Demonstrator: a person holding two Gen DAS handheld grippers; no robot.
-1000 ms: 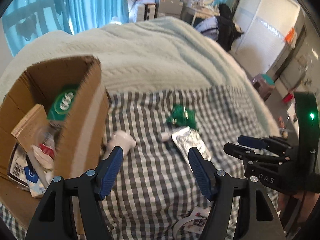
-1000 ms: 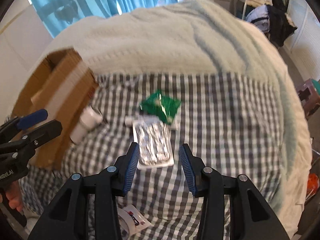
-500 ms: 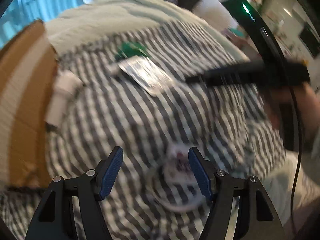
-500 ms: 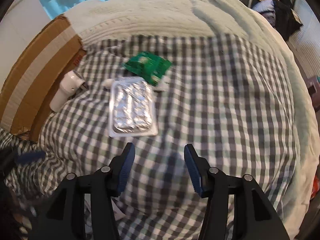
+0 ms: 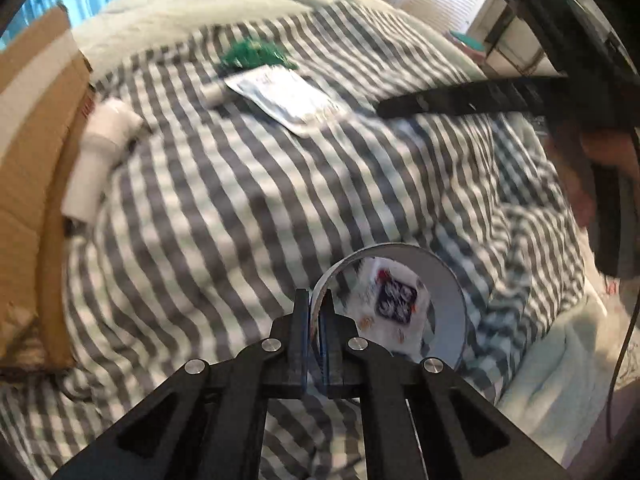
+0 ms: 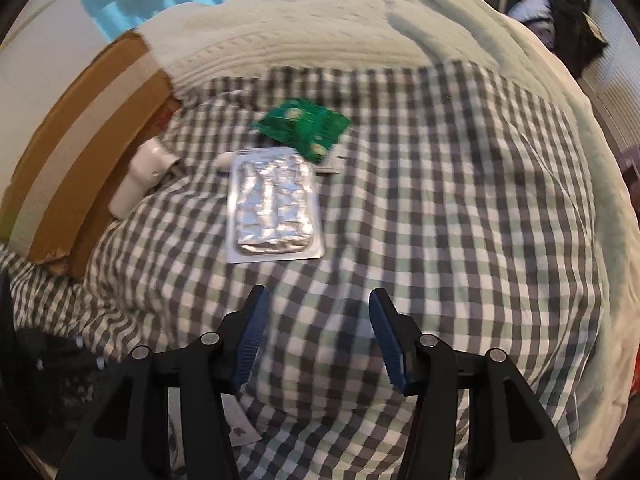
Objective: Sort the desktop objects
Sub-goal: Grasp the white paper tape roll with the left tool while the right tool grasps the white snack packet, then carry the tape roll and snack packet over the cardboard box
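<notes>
Left wrist view showed my left claw [image 5: 319, 312] closed on the thin rim of a white tape roll [image 5: 440, 276], near the front edge of the checked cloth [image 5: 248, 208] on the bed. The roll stood on edge, and through its hole I saw a small printed sachet [image 5: 390, 300] lying on the cloth. I judged the grip as risky: the pads held only a narrow band of the rim, so the roll could turn or slide out during the lift, and a fast swing would make this worse. This view was blurred, so I could not tell how deep the rim sat between the pads.

My right claw [image 6: 318, 336] hung wide and held nothing, above the bare cloth just before the silver blister pack [image 6: 274, 208]. Behind the pack, touching it, lay the green packet [image 6: 304, 128], and a small white tube [image 6: 225, 160] was beside its far left corner. A white bottle [image 6: 140, 176] leaned against the cardboard box [image 6: 76, 152] at the left.

If the box was the goal, I thought the bottle at its wall could stand in the way of a low path, and the soft bed could let things roll.
</notes>
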